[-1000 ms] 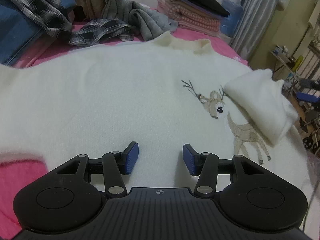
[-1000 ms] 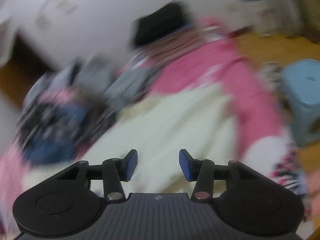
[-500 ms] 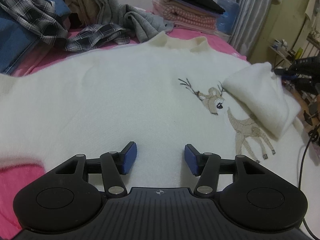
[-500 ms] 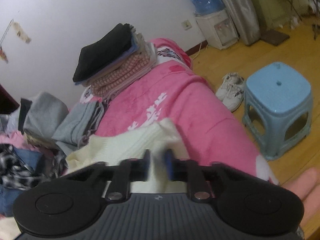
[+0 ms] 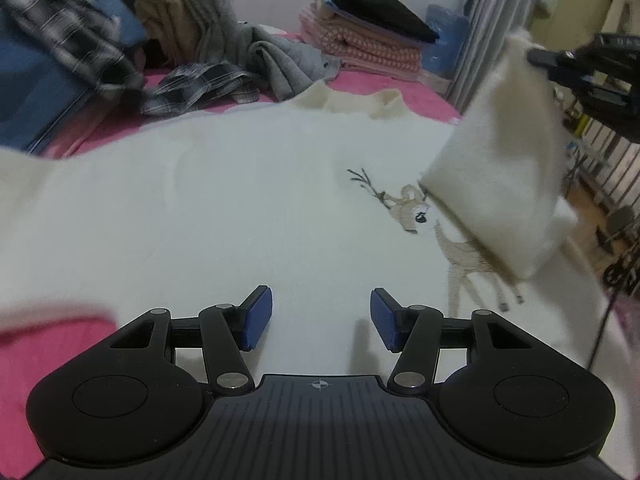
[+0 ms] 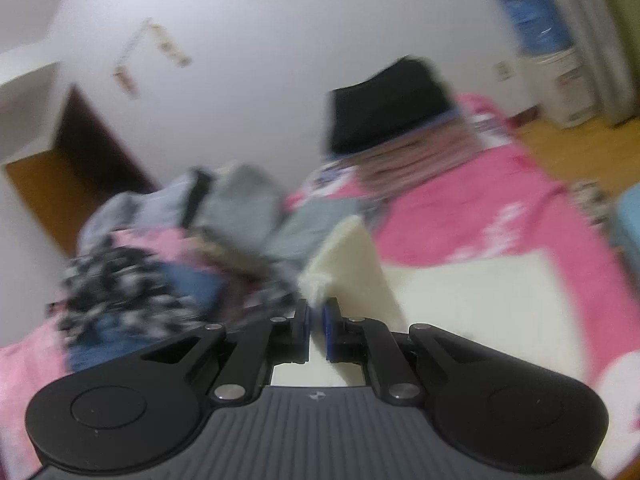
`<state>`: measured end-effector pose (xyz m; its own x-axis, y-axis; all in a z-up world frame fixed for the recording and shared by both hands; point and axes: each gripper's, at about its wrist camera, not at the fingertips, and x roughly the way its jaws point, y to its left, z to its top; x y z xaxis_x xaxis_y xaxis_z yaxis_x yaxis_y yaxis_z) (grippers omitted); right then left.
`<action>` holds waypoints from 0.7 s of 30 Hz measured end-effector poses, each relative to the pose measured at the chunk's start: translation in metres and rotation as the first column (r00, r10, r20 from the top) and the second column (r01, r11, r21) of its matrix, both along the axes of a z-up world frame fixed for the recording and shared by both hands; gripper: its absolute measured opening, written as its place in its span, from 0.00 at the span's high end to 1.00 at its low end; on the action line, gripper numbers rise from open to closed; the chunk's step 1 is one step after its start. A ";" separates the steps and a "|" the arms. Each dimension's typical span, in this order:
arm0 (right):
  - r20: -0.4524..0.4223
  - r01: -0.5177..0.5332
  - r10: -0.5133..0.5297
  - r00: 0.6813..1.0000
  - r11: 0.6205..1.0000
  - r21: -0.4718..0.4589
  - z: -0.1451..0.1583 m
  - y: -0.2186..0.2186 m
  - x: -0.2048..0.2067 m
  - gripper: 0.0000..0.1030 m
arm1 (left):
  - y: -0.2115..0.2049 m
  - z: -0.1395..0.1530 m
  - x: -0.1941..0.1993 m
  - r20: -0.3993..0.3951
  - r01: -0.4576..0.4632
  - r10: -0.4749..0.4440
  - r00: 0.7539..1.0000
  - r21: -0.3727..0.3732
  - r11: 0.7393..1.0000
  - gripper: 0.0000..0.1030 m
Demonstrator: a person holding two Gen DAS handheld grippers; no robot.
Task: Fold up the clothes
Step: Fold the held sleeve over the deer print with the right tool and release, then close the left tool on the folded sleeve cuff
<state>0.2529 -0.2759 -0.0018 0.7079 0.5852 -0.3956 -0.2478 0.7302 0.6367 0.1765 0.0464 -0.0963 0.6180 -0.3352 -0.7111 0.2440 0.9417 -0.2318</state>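
Sweater (image 5: 224,208) first: cream knit, spread flat on the pink bedspread (image 5: 44,364), filling everything ahead of the left gripper (image 5: 321,318) out to the collar (image 5: 360,102) at the far edge. Looks soft and fluffy, light, zero stiffness, so it should drape and sag wherever it isn't supported. Not fragile, not slippery; fuzz should give the pads good bite.

Sleeve (image 5: 504,184): off to the left gripper's right, lifted off the sweater body, covering part of the deer embroidery (image 5: 440,236). The right gripper (image 6: 317,326) has it by the cuff end, jaws closing narrow on a pinch of cream knit between the pads (view is motion-blurred, but the fabric runs straight up out of the jaws). It hangs as a loose flap from that one point.

Left gripper: jaws mid-width, nothing between them, hovering just above the sweater's lower body.

Grip advice, my read: take edges and corners, hem or shoulder seam, and pinch a doubled fold rather than a single layer. One-point lifts will stretch the knit; two-point holds keep folds square.

Unsorted pile (image 5: 80,40) and folded stack (image 5: 368,36) sit beyond the collar.
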 end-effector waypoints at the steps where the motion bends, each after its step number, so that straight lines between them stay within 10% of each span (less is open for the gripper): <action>1: -0.004 -0.033 0.033 0.999 0.999 0.013 0.001 0.013 -0.001 0.93 | 0.004 0.002 -0.003 -0.006 -0.001 0.001 1.000 -0.014 1.000 0.47; 11: -0.231 -0.320 0.349 0.908 0.934 0.158 -0.048 0.116 -0.027 0.80 | 0.040 0.004 -0.027 -0.112 -0.013 -0.004 0.994 -0.148 0.989 0.47; 21: -0.420 0.077 0.133 0.898 0.892 0.446 -0.097 -0.020 -0.079 0.69 | 0.050 -0.007 -0.028 -0.135 -0.042 0.015 0.991 -0.199 0.979 0.47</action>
<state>0.1735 -0.2956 -0.0987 0.5090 0.7869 -0.3489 0.1094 0.3429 0.9330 0.1483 0.0966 -0.1033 0.5341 -0.4637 -0.7069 0.1725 0.8783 -0.4459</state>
